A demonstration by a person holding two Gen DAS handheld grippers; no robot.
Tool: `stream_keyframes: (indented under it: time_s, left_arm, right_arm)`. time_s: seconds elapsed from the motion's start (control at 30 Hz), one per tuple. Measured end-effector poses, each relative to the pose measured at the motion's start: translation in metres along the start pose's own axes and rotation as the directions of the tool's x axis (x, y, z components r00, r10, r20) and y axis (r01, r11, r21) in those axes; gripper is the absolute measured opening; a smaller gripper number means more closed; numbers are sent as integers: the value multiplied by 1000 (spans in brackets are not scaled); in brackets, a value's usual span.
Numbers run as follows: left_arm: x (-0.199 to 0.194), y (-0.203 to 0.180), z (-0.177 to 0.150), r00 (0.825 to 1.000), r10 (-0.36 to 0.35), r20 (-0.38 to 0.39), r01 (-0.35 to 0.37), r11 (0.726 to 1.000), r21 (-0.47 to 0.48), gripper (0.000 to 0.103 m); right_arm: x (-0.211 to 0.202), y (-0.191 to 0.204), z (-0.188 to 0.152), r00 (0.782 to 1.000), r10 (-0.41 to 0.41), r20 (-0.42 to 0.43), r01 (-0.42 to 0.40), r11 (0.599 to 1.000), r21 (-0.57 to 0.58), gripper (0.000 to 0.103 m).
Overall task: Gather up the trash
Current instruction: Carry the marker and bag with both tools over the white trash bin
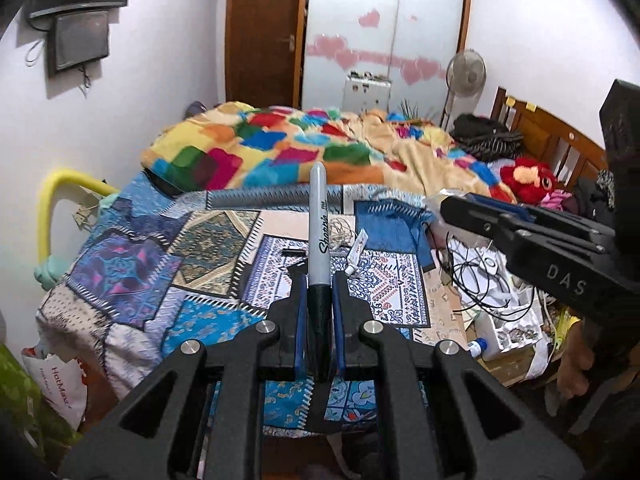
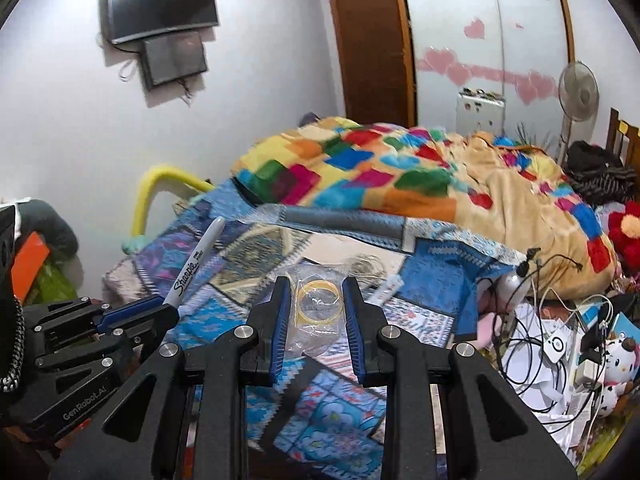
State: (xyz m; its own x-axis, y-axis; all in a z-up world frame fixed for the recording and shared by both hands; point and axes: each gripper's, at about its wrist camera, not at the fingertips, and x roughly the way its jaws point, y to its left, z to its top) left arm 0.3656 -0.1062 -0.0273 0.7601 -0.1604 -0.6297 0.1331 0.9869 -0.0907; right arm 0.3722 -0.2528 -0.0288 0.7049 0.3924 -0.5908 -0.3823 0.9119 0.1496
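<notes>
My left gripper [image 1: 320,280] is shut on a grey Sharpie marker [image 1: 320,232] by its black cap end, and the marker points forward over the bed. The marker [image 2: 196,260] and left gripper [image 2: 160,308] also show at the left of the right wrist view. My right gripper [image 2: 316,284] holds a clear plastic bag [image 2: 316,304] with a yellow tape ring inside between its fingers, above the patterned bedspread [image 2: 332,400]. In the left wrist view the right gripper [image 1: 444,204] reaches in from the right with clear plastic at its tip. A small white tube [image 1: 357,250] lies on the bedspread.
A colourful patchwork blanket [image 1: 280,148] is heaped at the far side of the bed. Tangled cables and papers [image 1: 488,280] and soft toys [image 2: 616,356] crowd the right. A standing fan [image 1: 466,72] and wardrobe [image 1: 380,32] are at the back. A bag [image 1: 60,380] sits at the left.
</notes>
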Motion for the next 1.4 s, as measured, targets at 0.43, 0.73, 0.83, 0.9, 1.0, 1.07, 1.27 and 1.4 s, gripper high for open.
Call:
stream_keyframes:
  time_s: [0.43, 0.73, 0.83, 0.9, 1.0, 1.07, 1.27, 1.4]
  left_arm:
    - [-101, 57, -33, 993, 63, 99, -53, 994, -100, 11]
    - [-147, 110, -65, 983, 144, 114, -122, 976, -181, 11]
    - [-160, 131, -77, 977, 185, 106, -159, 964, -212, 11]
    - [-167, 144, -85, 973, 208, 100, -182, 958, -222, 11]
    - [-175, 163, -98, 966, 246, 84, -221, 947, -232, 11]
    - [-178, 177, -108, 960, 273, 65, -251, 937, -242, 11]
    - [-169, 221, -149, 944, 327, -37, -323, 898, -299, 11]
    - [-149, 248, -175, 938, 326, -118, -347, 878, -329, 11]
  right_arm:
    - [-47, 91, -13, 992, 114, 45, -109, 989, -105, 24]
    - [-45, 155, -27, 978, 210, 16, -204, 964, -168, 24]
    - [-42, 175, -33, 971, 239, -3, -236, 954, -184, 24]
    - [-39, 187, -36, 967, 256, -17, -254, 948, -192, 24]
    - [-31, 207, -43, 959, 281, -44, -284, 936, -206, 24]
    - [-22, 221, -49, 953, 294, -71, -303, 928, -215, 24]
    - [10, 254, -71, 934, 312, -172, -346, 910, -229, 24]
    - [34, 272, -87, 919, 308, -246, -365, 902, -232, 24]
